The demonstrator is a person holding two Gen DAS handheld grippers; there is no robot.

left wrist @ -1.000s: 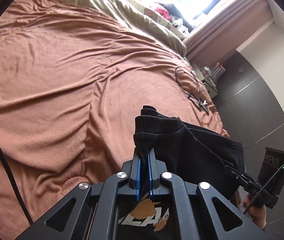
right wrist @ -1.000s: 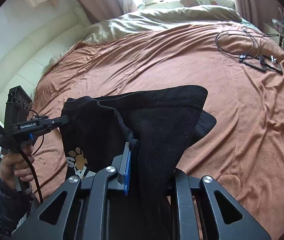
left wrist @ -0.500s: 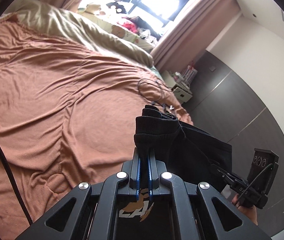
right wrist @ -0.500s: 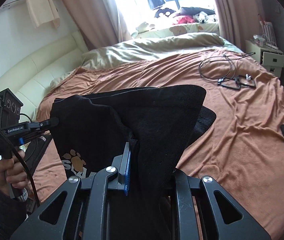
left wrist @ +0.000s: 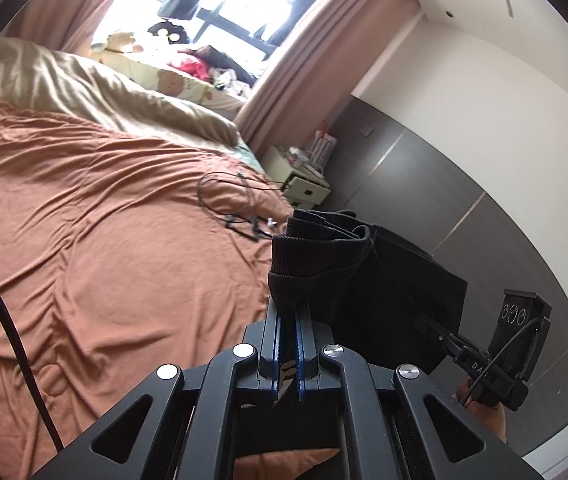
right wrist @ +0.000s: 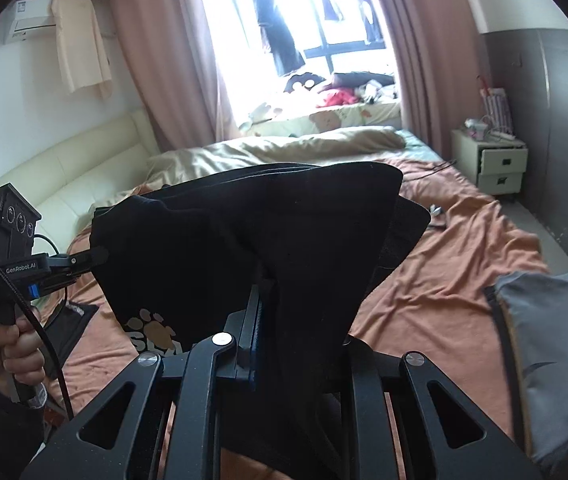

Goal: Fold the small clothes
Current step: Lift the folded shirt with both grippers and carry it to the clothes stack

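Observation:
A small black garment [right wrist: 284, 232] with an orange paw print [right wrist: 152, 322] hangs in the air above the brown bedspread [left wrist: 84, 240], stretched between both grippers. My left gripper [left wrist: 288, 308] is shut on its ribbed edge [left wrist: 307, 256], the blue pads pinching the cloth. My right gripper [right wrist: 272, 280] is shut on a thick bunch of the same garment, which drapes over the fingers and hides the right one. The right gripper [left wrist: 435, 330] shows at the lower right of the left wrist view, and the left gripper [right wrist: 96, 258] at the left of the right wrist view, held by a hand [right wrist: 8, 344].
Black cables and small clips [left wrist: 240, 208] lie on the bedspread near its far right side. A beige duvet [left wrist: 96, 92] is heaped at the far end under the window. A white bedside cabinet [right wrist: 491, 162] stands by the grey wall. A grey garment [right wrist: 551, 360] lies at lower right.
Both grippers have risen with the black garment, lifting it clear of the bed, and both views have tilted up, so the window and walls now show. Neither grip has altered.

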